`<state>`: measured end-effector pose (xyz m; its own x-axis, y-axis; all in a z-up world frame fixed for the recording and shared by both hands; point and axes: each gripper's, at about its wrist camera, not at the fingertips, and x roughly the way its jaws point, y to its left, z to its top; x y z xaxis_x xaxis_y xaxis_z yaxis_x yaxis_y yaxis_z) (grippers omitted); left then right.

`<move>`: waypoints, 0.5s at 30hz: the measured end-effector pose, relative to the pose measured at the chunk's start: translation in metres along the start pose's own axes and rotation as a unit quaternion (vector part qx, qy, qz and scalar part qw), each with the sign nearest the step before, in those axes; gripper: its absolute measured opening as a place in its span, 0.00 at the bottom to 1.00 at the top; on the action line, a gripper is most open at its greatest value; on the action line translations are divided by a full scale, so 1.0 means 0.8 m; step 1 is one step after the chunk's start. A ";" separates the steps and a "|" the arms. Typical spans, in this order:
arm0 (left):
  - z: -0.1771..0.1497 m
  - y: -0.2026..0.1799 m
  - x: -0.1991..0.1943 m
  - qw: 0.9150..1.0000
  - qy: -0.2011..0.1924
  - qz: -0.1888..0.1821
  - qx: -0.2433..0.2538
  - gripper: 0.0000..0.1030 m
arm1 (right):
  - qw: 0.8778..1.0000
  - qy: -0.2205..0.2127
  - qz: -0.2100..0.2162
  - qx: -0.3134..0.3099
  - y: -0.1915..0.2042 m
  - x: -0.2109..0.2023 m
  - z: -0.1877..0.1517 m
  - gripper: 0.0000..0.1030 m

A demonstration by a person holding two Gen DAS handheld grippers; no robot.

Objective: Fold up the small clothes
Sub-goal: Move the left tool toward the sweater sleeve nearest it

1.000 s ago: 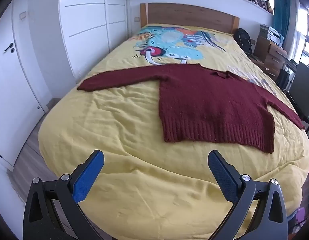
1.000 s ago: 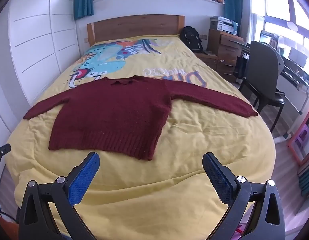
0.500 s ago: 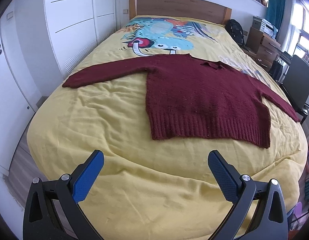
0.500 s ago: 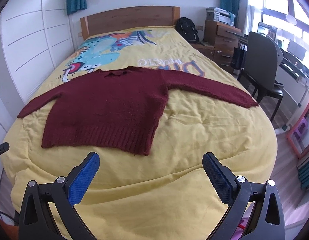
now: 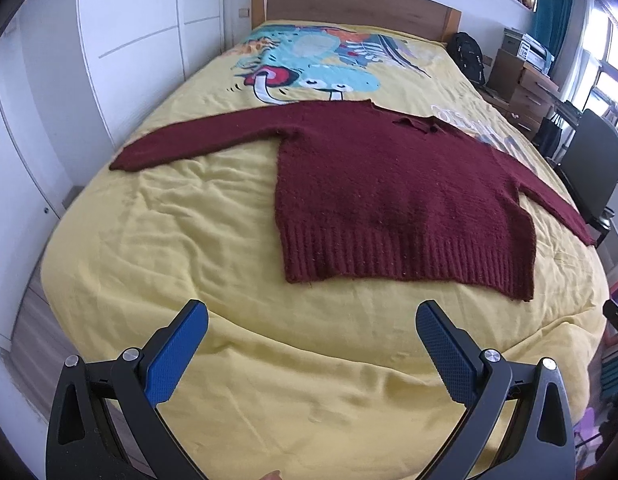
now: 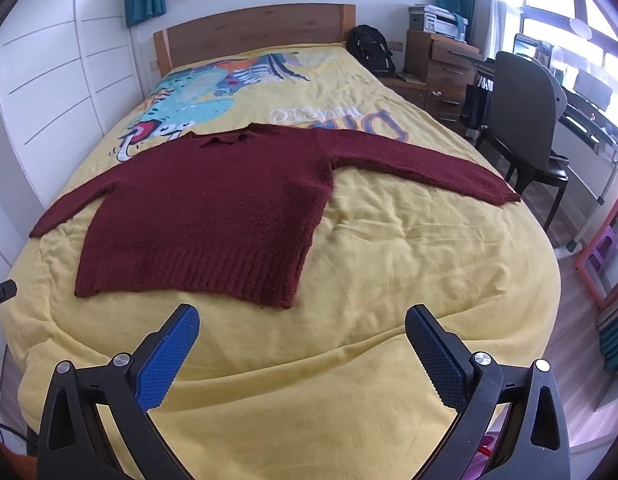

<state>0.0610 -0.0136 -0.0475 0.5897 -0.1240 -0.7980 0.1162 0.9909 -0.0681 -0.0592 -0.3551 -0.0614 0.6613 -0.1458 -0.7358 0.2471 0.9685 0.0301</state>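
Note:
A dark red knitted sweater lies flat on the yellow bed cover, collar towards the headboard, both sleeves spread out sideways and the ribbed hem nearest me. My left gripper hovers open over the cover just short of the hem's left half, with nothing between its blue pads. My right gripper is open too, a little short of the hem's right corner. Neither touches the sweater.
The bed fills both views, with a wooden headboard at the far end. White wardrobe doors run along the left side. A black chair, drawers and a desk stand to the right.
Both grippers have moved forward and lower towards the sweater's hem, so the sweater looks larger and nearer. Both stay open.

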 end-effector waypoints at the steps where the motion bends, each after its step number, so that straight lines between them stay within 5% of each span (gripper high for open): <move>1: 0.000 0.001 0.003 1.000 0.005 0.000 -0.003 0.99 | 1.000 0.001 -0.001 0.001 0.000 0.002 0.001 1.00; 6: 0.004 0.014 0.026 0.999 0.030 -0.003 -0.023 0.99 | 1.000 0.004 -0.005 0.002 -0.002 0.013 0.006 1.00; 15: 0.025 0.045 0.061 0.997 0.042 0.046 -0.046 0.99 | 1.000 0.013 -0.017 0.000 -0.005 0.041 0.025 1.00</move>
<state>0.1100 0.0152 -0.0766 0.5257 -0.0319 -0.8501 -0.0119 0.9989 -0.0448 -0.0243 -0.3677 -0.0717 0.6343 -0.1735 -0.7533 0.2697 0.9629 0.0053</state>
